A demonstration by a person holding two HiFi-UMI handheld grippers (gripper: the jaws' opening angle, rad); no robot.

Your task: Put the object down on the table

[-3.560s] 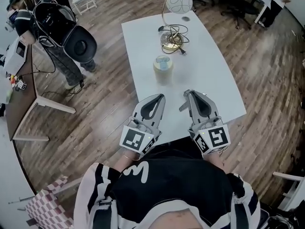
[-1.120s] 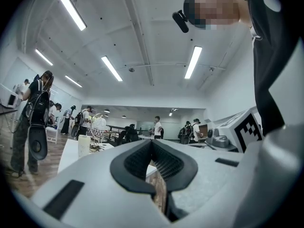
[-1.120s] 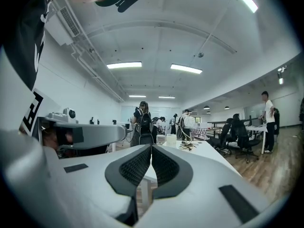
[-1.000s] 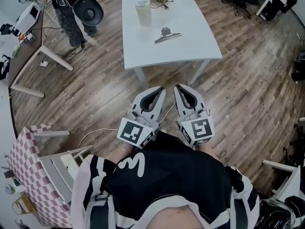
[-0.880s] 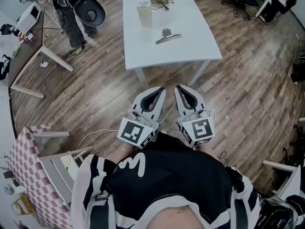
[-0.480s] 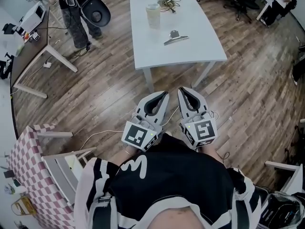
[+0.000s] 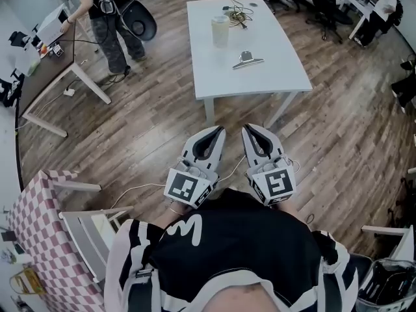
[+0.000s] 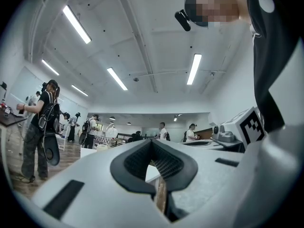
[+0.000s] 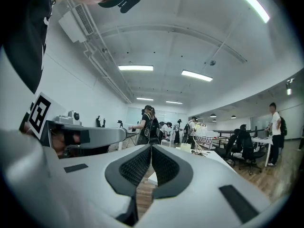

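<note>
- The left hand-held gripper point(image 7: 213, 135) is held low and close to the body, over the wooden floor, with its jaws brought together on nothing; it has no load to carry.
- A pale container point(image 7: 220, 30) is seen standing upright on the far part of the white surface point(image 7: 214, 77), apart from the task's thing.
- The metal clip-like object point(image 7: 249, 60) is found lying flat near the middle of the surface, free of both tools, so the putting-down is judged complete.
- The right hand-held gripper point(image 7: 252, 134) is likewise closed and empty, kept just beside the left, well short of the surface's near edge.
</note>
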